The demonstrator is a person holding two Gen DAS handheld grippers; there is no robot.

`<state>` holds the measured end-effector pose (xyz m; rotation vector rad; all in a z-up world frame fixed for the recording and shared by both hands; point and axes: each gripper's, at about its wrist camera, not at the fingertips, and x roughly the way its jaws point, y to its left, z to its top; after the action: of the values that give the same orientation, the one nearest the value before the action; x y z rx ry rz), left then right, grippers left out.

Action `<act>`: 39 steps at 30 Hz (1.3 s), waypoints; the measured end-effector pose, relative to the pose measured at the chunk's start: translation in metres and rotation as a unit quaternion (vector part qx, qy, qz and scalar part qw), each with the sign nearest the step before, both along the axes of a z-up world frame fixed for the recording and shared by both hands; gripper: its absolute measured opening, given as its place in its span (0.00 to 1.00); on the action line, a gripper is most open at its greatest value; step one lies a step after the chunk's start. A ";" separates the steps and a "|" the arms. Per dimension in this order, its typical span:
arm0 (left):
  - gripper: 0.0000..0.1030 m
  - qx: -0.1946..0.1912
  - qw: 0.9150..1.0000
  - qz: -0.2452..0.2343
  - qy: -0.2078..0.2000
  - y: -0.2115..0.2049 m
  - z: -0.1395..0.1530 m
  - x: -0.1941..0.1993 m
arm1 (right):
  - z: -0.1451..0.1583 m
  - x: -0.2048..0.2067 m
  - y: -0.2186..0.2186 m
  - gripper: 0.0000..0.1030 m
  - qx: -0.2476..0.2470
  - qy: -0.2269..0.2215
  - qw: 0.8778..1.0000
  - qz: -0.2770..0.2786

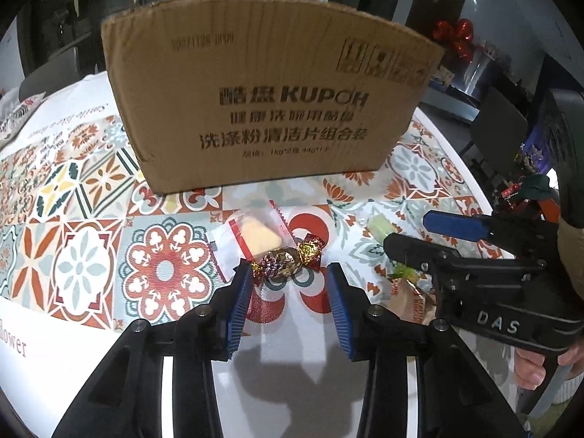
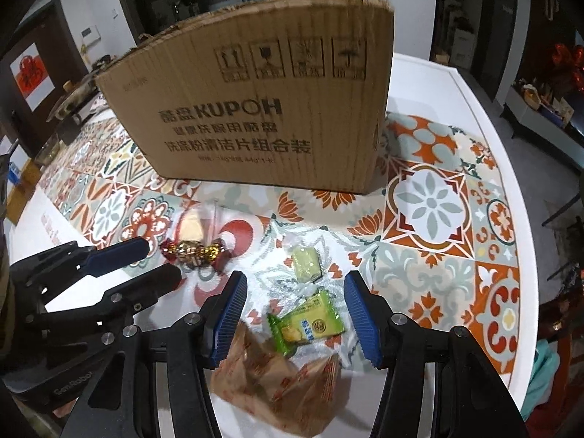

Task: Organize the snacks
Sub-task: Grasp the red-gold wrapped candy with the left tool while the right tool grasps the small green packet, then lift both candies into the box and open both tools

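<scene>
A cardboard box (image 1: 270,98) stands on the patterned tablecloth; it also shows in the right wrist view (image 2: 266,109). My left gripper (image 1: 288,277) is open, its tips just short of a gold-and-red foil candy (image 1: 284,259). Behind the candy lies a clear packet with a yellow biscuit (image 1: 255,235). My right gripper (image 2: 295,284) is open above a green snack packet (image 2: 306,323), with a brown paper packet (image 2: 284,390) below it and a pale green wrapped sweet (image 2: 306,262) just ahead. The foil candy (image 2: 193,250) lies to its left, beside the left gripper (image 2: 153,259).
The round white table's edge (image 2: 525,219) curves along the right. A bag lies at the far left of the table (image 1: 14,116). Dark furniture and a red ornament (image 1: 456,36) stand beyond the table. The right gripper's body (image 1: 492,284) sits close on my left gripper's right.
</scene>
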<state>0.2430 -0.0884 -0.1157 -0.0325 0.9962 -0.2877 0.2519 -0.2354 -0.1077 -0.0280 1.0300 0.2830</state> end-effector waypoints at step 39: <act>0.14 -0.026 1.000 -0.014 -0.004 -0.004 0.012 0.002 | -0.005 0.013 0.003 0.18 0.018 0.009 1.000 -0.020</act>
<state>0.2452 -0.0927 -0.1033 -0.0648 0.9818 -0.3386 0.2654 -0.2328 -0.1130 0.0280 1.0429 0.2654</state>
